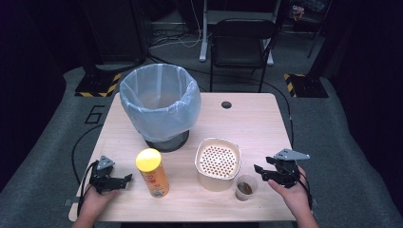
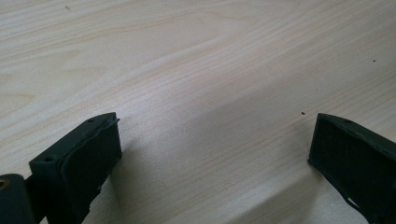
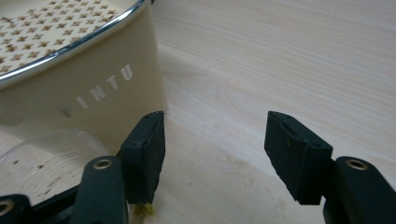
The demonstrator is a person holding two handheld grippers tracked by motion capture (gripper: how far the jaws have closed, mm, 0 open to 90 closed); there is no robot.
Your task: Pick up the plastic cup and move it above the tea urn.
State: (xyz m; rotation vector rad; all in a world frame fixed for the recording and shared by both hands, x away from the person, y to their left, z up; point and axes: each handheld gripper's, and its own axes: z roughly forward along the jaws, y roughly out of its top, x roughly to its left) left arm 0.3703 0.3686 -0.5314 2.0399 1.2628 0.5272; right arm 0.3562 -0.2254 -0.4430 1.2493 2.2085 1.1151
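My right claw [image 1: 261, 171] hangs released, empty; the small plastic cup [image 1: 246, 187] sits just left of it, near the cream strainer box [image 1: 217, 164]. My left claw [image 1: 124, 180] gapes empty, right of it the yellow can [image 1: 152, 172].

Matt pale-wood table [image 1: 256, 123]; clear-plastic cup [image 1: 246, 187]

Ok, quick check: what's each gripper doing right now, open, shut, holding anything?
Left gripper: open, holding nothing, over bare table.
Right gripper: open, holding nothing, beside the cream container and the small cup.
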